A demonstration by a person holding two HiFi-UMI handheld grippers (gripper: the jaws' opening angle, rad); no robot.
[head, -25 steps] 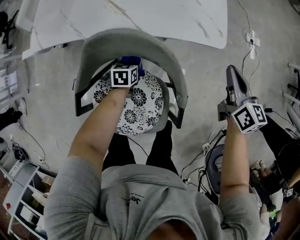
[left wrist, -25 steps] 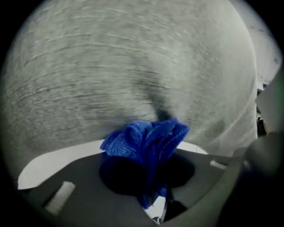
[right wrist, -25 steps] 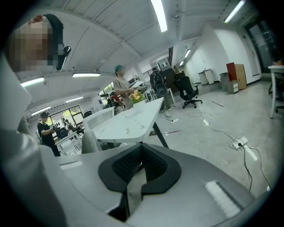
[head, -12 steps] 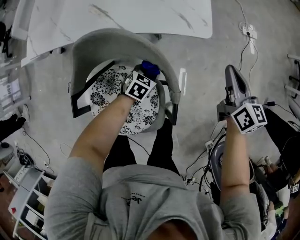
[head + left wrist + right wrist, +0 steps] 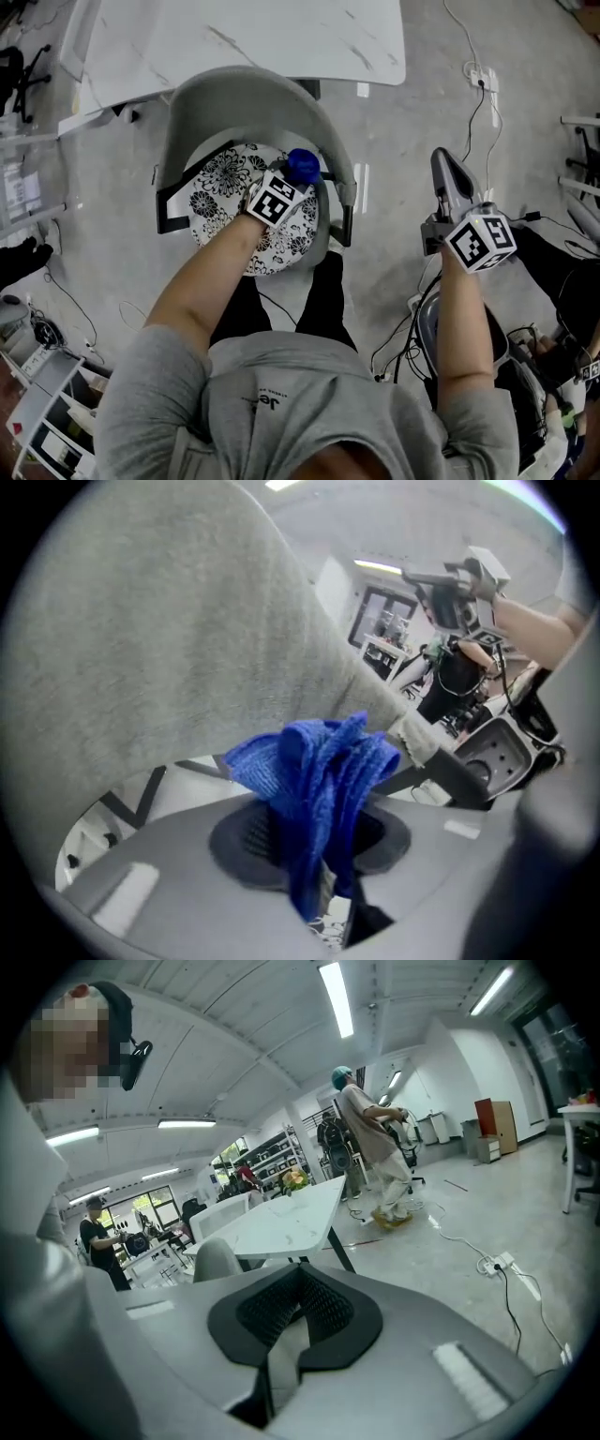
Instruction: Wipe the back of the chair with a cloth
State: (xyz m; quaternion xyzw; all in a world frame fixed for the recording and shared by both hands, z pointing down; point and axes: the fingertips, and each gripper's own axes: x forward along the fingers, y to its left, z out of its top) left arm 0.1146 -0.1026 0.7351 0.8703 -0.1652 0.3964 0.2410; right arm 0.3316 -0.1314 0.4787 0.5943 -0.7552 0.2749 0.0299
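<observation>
Left gripper view: my left claw (image 5: 314,855) squeezes the blue cloth (image 5: 319,761) at the grey chair back (image 5: 141,649); my right claw (image 5: 298,1307) is pinched together, empty.

There is one grey fabric chair with a curved back (image 5: 253,89), one round black-and-white floral seat cushion (image 5: 220,183), and one white marble-patterned table (image 5: 234,37). One crumpled blue cloth (image 5: 302,165) is in view. Two grey hand-held grippers show, the left gripper (image 5: 292,178) and the right gripper (image 5: 442,167), each with one marker cube.
</observation>
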